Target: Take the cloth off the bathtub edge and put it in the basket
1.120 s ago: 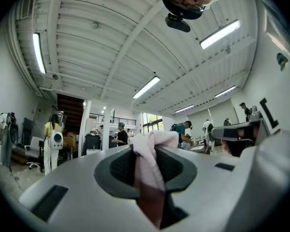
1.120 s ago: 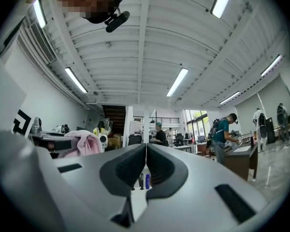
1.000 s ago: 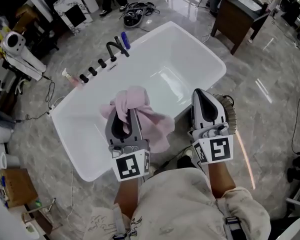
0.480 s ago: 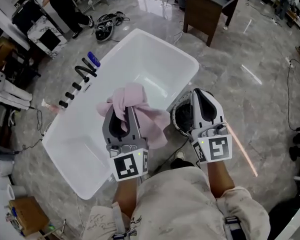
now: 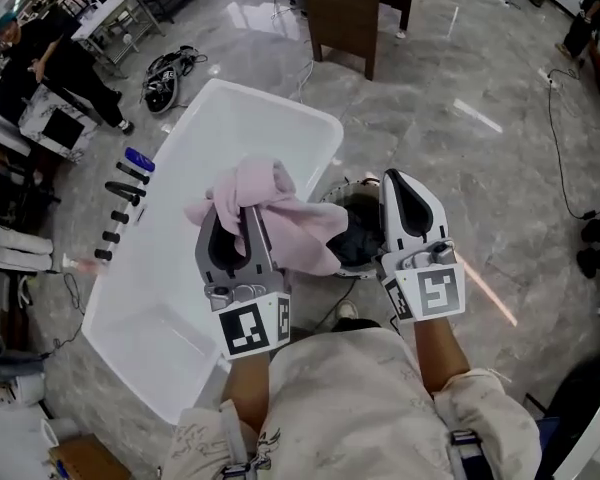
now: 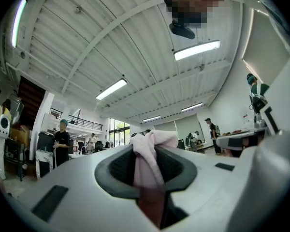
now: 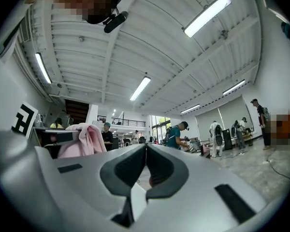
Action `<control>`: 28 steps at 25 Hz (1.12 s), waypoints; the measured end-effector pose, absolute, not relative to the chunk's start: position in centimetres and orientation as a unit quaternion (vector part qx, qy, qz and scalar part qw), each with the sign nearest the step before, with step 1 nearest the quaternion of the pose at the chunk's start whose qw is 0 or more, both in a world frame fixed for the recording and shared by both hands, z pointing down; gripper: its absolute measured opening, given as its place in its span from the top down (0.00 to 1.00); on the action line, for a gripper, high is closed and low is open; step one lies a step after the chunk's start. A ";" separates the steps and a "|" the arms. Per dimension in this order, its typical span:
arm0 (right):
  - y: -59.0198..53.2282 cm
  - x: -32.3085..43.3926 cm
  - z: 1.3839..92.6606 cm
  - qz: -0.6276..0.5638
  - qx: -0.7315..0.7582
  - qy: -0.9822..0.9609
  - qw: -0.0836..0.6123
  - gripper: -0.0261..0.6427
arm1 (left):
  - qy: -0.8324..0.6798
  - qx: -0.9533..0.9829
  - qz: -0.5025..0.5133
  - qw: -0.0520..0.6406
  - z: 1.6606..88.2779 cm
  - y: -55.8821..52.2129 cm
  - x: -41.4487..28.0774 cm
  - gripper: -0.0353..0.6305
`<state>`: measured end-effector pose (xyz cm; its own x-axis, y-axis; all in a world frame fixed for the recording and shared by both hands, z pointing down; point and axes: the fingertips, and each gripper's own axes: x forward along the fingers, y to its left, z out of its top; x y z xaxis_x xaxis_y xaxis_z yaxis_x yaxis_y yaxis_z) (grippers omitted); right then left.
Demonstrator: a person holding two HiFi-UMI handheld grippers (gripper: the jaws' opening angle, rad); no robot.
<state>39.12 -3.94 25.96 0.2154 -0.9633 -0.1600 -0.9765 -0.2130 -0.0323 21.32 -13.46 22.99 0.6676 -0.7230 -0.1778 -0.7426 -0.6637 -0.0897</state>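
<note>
Over the bathtub [image 5: 230,118] edge, left gripper's [image 5: 242,226] nearly closed jaws pinch cloth [image 5: 295,230].

Grey marble floor [image 5: 500,98], white bathtub [image 5: 160,308], dark basket [image 5: 365,238] just beside it, wooden desk [image 5: 345,3]

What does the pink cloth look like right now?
The pink cloth is soft, pale and crumpled into a loose bunch. The left gripper holds it up in the air, its fingers pinching a fold that pokes out past their tips. The rest hangs to the right, above the edge of the white bathtub, with its loose end over the dark basket. Nothing else seems to touch it.
</note>
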 end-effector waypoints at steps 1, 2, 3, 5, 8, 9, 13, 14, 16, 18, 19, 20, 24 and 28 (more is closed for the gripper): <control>-3.5 40.1 26.0 0.052 -0.782 0.617 0.062 0.98 | 0.393 -0.914 0.064 0.078 22.9 -13.3 22.6 0.80; -3.0 41.1 26.1 0.051 -0.788 0.611 0.061 0.98 | 0.383 -0.918 0.063 0.077 22.9 -13.1 23.8 0.80; -2.6 42.0 26.1 0.049 -0.793 0.604 0.061 0.98 | 0.374 -0.922 0.062 0.076 22.9 -12.8 24.9 0.80; -1.6 43.6 26.4 0.045 -0.804 0.589 0.062 0.98 | 0.358 -0.929 0.060 0.072 23.3 -12.4 26.9 0.80; -0.3 45.7 27.0 0.040 -0.820 0.568 0.058 0.98 | 0.334 -0.939 0.058 0.062 24.0 -11.9 29.7 0.80; -0.1 46.2 27.2 0.039 -0.825 0.561 0.056 0.98 | 0.326 -0.942 0.058 0.058 24.3 -11.9 30.5 0.80; -0.6 47.6 28.0 0.036 -0.839 0.541 0.044 0.98 | 0.295 -0.953 0.057 0.043 25.5 -12.7 32.9 0.80; -0.9 47.9 28.1 0.036 -0.843 0.536 0.041 0.98 | 0.287 -0.956 0.057 0.041 25.8 -13.0 33.4 0.80; -1.7 48.3 28.2 0.036 -0.848 0.527 0.035 0.98 | 0.270 -0.961 0.053 0.038 26.5 -13.7 34.3 0.80; -2.5 48.6 28.2 0.036 -0.853 0.520 0.029 0.98 | 0.254 -0.965 0.048 0.034 27.2 -14.3 35.3 0.80; -2.8 48.8 28.1 0.037 -0.855 0.517 0.025 0.98 | 0.246 -0.968 0.047 0.032 27.5 -14.5 35.7 0.80; -3.1 49.0 28.1 0.038 -0.858 0.512 0.022 0.98 | 0.237 -0.970 0.046 0.030 27.8 -14.7 36.2 0.80; -4.3 49.8 28.1 0.041 -0.868 0.495 0.021 0.98 | 0.208 -0.977 0.044 0.026 28.6 -15.6 37.9 0.80; -5.0 50.6 28.2 0.040 -0.877 0.478 0.018 0.98 | 0.184 -0.982 0.039 0.019 29.3 -16.4 39.3 0.80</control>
<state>50.59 -5.02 28.20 0.5396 -0.8373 -0.0883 -0.8403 -0.5422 0.0063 39.28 -16.44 29.34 0.9290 -0.3606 -0.0832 -0.3635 -0.9313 -0.0223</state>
